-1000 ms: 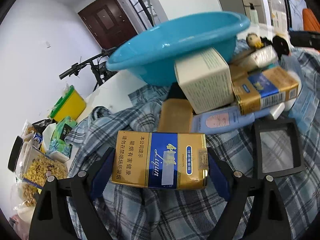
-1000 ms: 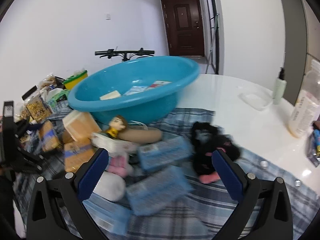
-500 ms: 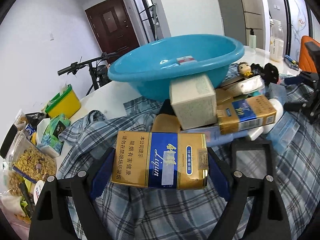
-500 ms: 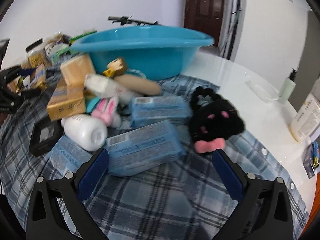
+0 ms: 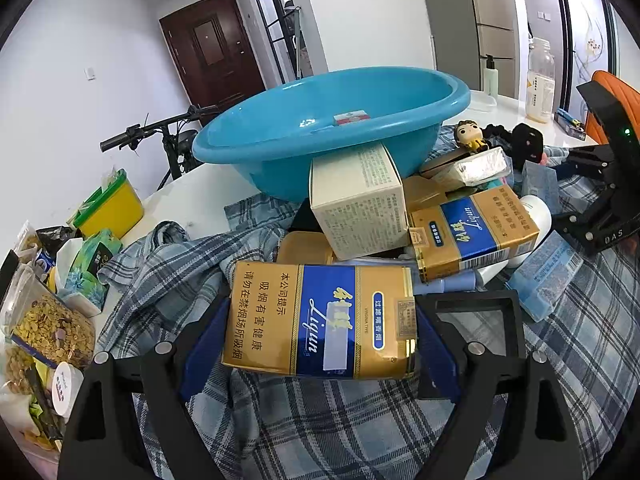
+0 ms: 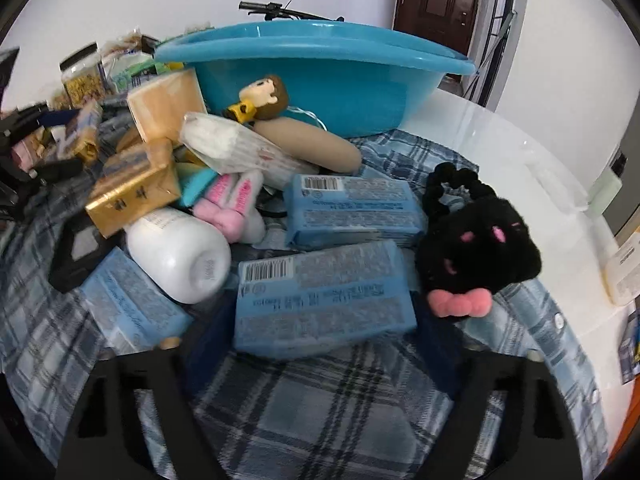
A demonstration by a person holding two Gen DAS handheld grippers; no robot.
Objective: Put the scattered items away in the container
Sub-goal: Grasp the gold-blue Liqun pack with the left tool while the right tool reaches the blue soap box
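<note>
Jaws of the left gripper [image 5: 320, 332] clamp a gold-and-blue cigarette carton [image 5: 320, 320], while the right gripper [image 6: 316, 336] (jaws closing) straddles a light-blue wrapped tissue pack [image 6: 324, 296].

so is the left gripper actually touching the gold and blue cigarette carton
Touching. The left wrist view shows the left gripper with its blue pads pressed against both ends of the gold and blue cigarette carton, which is lifted above the plaid cloth.
</note>
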